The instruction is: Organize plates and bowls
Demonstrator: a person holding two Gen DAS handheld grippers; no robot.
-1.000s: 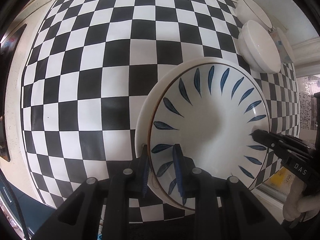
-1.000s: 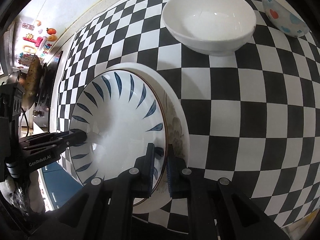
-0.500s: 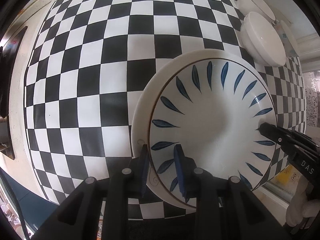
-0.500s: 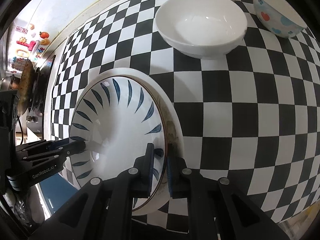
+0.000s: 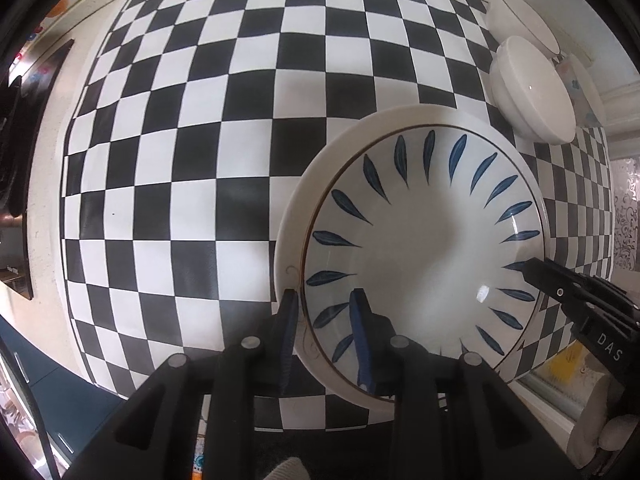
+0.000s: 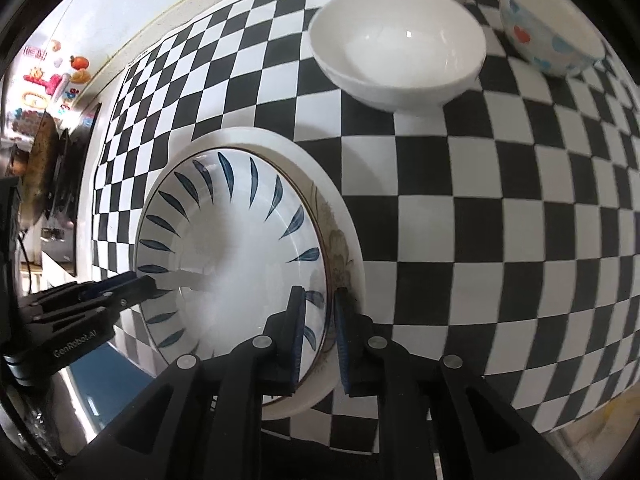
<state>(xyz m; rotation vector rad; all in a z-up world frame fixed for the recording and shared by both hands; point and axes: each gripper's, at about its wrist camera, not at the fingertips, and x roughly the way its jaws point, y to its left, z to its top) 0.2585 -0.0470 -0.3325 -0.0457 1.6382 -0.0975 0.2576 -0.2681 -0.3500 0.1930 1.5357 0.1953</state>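
The blue-leaf plate is sitting on a larger white plate on the checkered cloth. The left gripper is straddling its rim, its jaws just opening and standing clear of the edge. The right gripper is straddling the opposite rim, jaws also just opening, a narrow gap showing on both sides. A white bowl and a dotted bowl are standing well apart

left tongs and right tongs both widening, pads easing off blue-leaf plate rim
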